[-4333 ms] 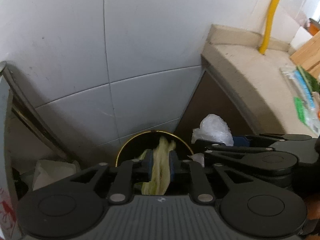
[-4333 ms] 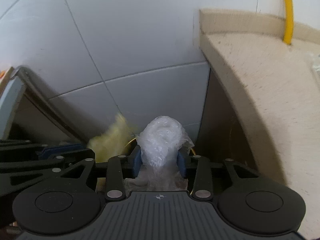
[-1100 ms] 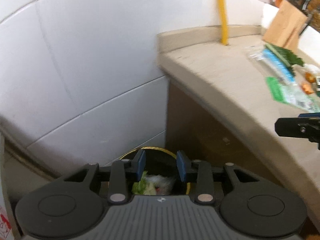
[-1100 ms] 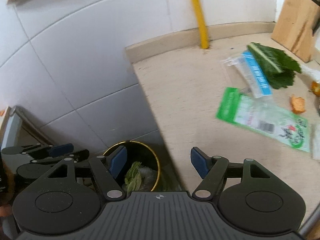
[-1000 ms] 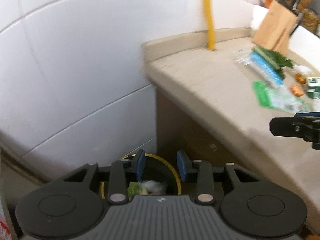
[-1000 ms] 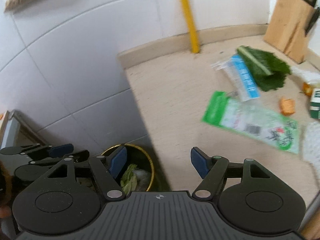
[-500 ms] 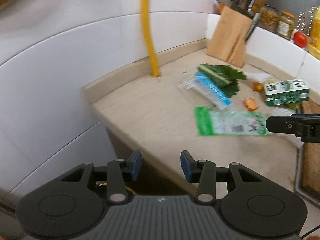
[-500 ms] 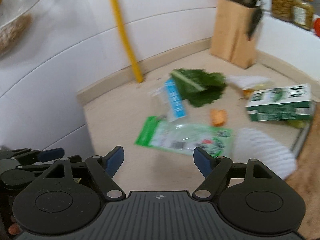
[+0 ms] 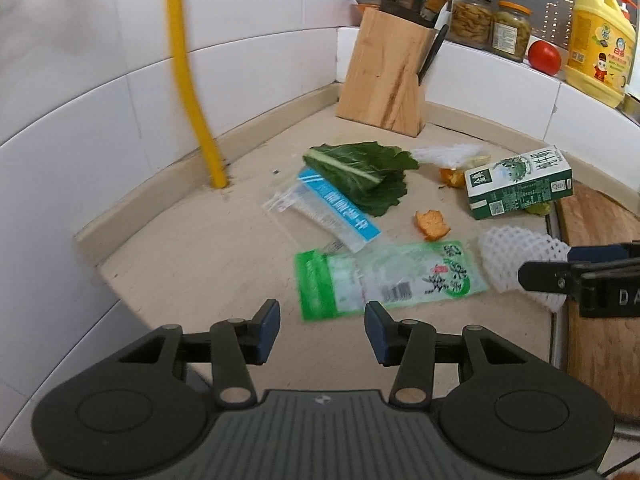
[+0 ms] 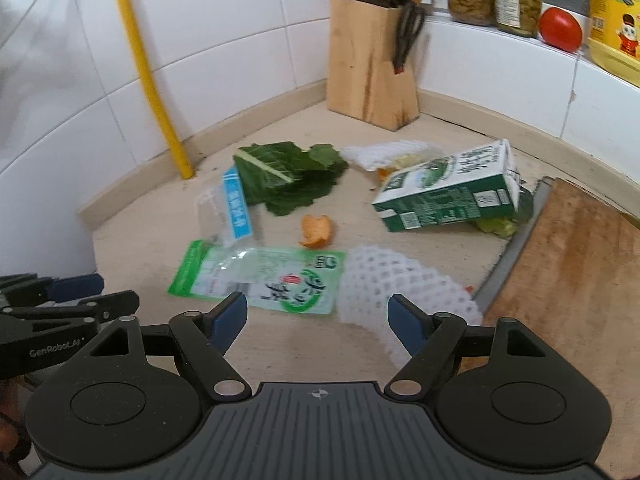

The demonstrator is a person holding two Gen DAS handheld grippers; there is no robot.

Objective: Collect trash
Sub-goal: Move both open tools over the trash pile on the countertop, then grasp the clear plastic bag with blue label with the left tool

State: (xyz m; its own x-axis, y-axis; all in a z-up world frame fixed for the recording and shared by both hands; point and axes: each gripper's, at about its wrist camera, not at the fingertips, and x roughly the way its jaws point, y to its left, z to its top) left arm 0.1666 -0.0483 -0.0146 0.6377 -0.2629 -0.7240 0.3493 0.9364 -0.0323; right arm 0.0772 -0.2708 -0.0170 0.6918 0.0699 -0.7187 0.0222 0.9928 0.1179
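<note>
White wall tiles are backing a beige stone tabletop (image 9: 208, 248) strewn with trash. Nothing is lying between the left gripper (image 9: 319, 333) fingers as they are opening, low in the frame below a green-and-clear plastic wrapper (image 9: 384, 276). The right gripper (image 10: 319, 320) is standing wide and empty over a white foam fruit net (image 10: 384, 280). Pinching the flat wrapper by its raised edge would probably be working best. The net's near end is disappearing behind the right fingers, and motion is blurring the wrapper's print.

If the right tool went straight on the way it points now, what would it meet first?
Most likely the white foam net, which lies just beyond the open, empty right tool, beside the green-edged plastic bag. Depth is hard to judge through the fisheye.
</note>
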